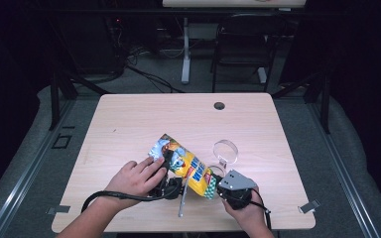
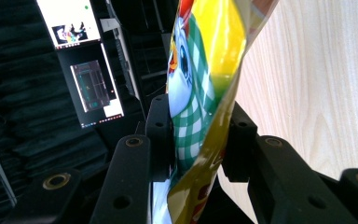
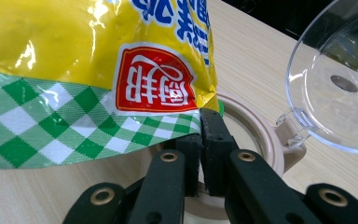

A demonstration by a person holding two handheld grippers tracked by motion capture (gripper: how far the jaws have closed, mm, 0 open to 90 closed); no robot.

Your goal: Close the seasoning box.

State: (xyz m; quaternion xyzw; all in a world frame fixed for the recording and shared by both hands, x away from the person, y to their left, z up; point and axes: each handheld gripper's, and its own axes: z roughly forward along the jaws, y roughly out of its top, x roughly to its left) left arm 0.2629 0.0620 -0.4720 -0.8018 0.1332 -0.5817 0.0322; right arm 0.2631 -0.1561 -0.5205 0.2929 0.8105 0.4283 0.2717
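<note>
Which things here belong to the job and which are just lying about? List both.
In the job:
bag, pinched by both
left gripper
right gripper
jar with its clear flip lid open, under the bag's corner

Lying about:
metal rod on the table
chair behind

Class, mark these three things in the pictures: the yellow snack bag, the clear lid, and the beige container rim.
yellow snack bag [image 1: 186, 165], high view, printed front.
clear lid [image 3: 338, 79], right gripper view, transparent disc.
beige container rim [image 3: 256, 126], right gripper view, ring's right side.
</note>
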